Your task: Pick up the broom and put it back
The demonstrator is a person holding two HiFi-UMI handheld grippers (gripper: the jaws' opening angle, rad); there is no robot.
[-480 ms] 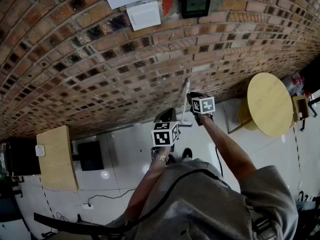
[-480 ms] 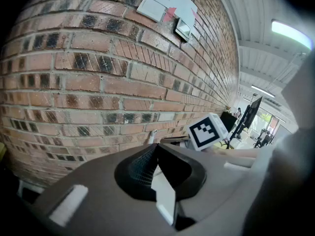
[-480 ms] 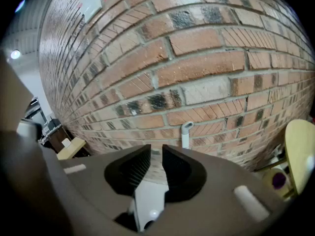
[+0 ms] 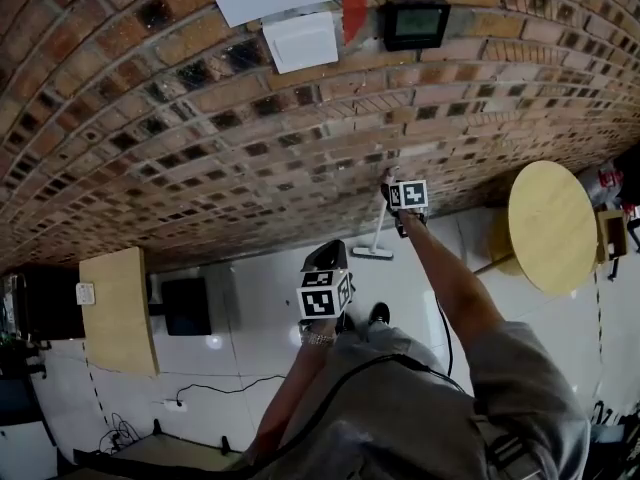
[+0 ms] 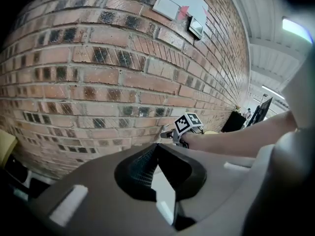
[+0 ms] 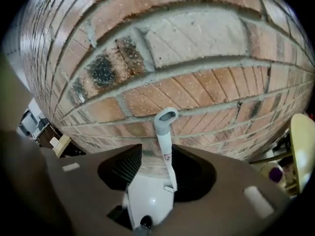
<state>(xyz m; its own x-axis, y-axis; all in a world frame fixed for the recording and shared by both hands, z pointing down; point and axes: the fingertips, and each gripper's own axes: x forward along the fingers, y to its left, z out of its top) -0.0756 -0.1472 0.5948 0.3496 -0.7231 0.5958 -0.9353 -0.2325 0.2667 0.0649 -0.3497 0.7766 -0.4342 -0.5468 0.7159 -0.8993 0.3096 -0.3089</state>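
A white broom [image 4: 377, 230] leans upright against the brick wall [image 4: 200, 138], its head on the white floor. My right gripper [image 4: 394, 190] is at the top of the handle. In the right gripper view the grey handle [image 6: 166, 144], with its hanging loop, passes between the wide-open jaws and lies close to the right jaw, which does not clamp it. The right gripper [image 6: 157, 150] points down at the wall's foot. My left gripper [image 4: 326, 260] hangs lower and nearer my body, apart from the broom. In its own view the left gripper [image 5: 157, 147] has its tips together with nothing in them.
A round wooden table [image 4: 550, 223] stands to the right by the wall. At the left are a wooden cabinet [image 4: 118, 308] and a black box [image 4: 185, 306]. A cable [image 4: 230, 385] lies on the floor. A white panel [image 4: 300, 40] and a black display [image 4: 417, 23] hang on the wall.
My right gripper has edged toward the wall and now sits at the top of the broom handle. The left gripper has stayed about where it was.
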